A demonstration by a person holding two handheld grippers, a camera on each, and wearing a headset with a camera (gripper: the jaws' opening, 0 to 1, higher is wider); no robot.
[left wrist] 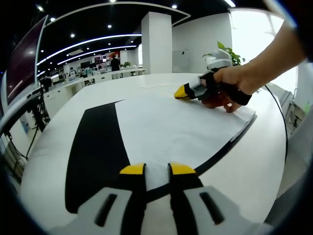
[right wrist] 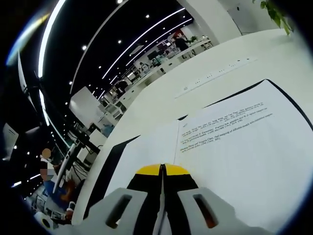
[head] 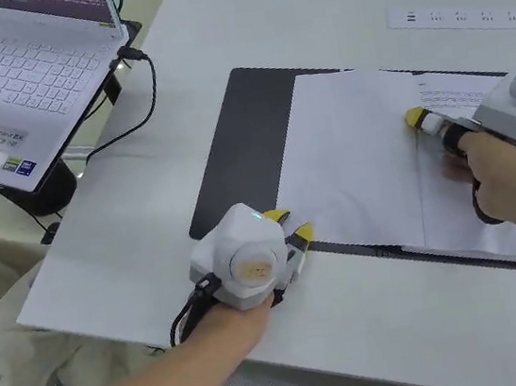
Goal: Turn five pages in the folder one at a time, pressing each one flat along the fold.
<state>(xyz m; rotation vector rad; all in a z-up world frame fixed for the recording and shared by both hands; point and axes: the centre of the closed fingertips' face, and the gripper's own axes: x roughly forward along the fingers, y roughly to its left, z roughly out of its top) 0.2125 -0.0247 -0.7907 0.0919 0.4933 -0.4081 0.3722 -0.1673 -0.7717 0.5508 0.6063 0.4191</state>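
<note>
Closest to the camera in the head view, the left gripper (head: 289,224) rests at the near edge of the open black folder (head: 233,149), which lies flat on the white worktop (head: 311,15). In its own view its jaws stand a narrow gap apart at the near edge of the turned page (left wrist: 166,127); whether they touch the paper I cannot tell. That turned page lies blank side up over the folder's left half, fairly flat with a slight ripple. The right gripper (right wrist: 162,170) has its jaws closed tip to tip on nothing, and the head view puts those tips down right at the fold, between the turned page and the printed page (right wrist: 244,147) on the right. I judge this to be the pressing half of a cycle: at least one page is over and its crease is being flattened. How many of the five are done cannot be read, since the left-hand sheets look thin and uncountable. More sheets show stacked under the printed page, so turning and pressing likely remain. A laptop (head: 23,72) sits well apart at the far left.
</note>
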